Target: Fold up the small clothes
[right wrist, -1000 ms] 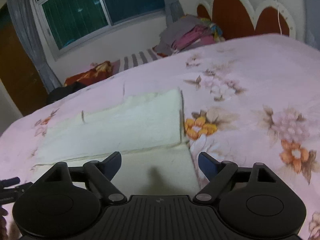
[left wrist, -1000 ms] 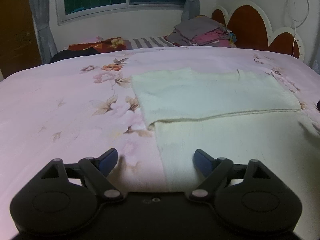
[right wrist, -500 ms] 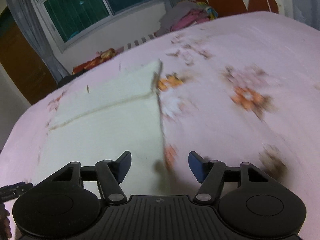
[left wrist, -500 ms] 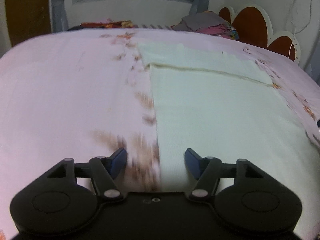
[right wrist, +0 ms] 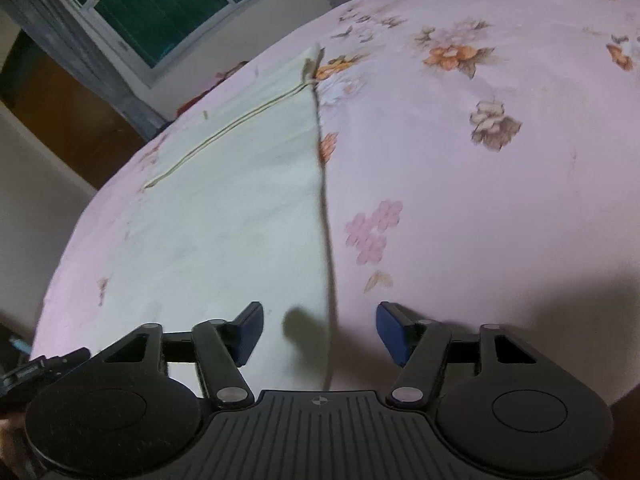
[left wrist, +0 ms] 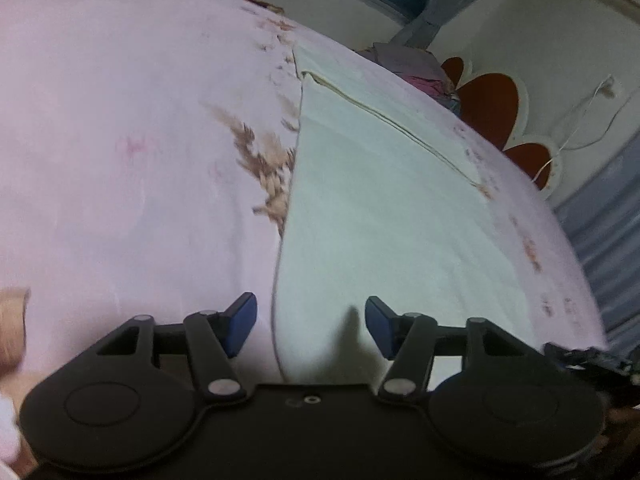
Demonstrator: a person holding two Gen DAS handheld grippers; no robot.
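Observation:
A cream-white cloth (left wrist: 384, 208) lies flat on the pink floral bedsheet (left wrist: 120, 152), its far part folded over with a visible hem line. My left gripper (left wrist: 310, 324) is open just above the cloth's near left edge, which runs between its fingers. In the right wrist view the same cloth (right wrist: 224, 216) fills the left half. My right gripper (right wrist: 320, 330) is open over the cloth's near right edge, which runs between its fingers. Neither gripper holds anything.
A pile of folded clothes (left wrist: 408, 64) sits at the far end of the bed by the orange and white headboard (left wrist: 492, 108). A window (right wrist: 168, 4) with grey curtains is behind. The other gripper's tip shows at the frame edge (left wrist: 592, 360).
Both grippers have drawn back toward the near end of the bed and tilted down, from beside the fold line to the cloth's near corners. Both stay open.

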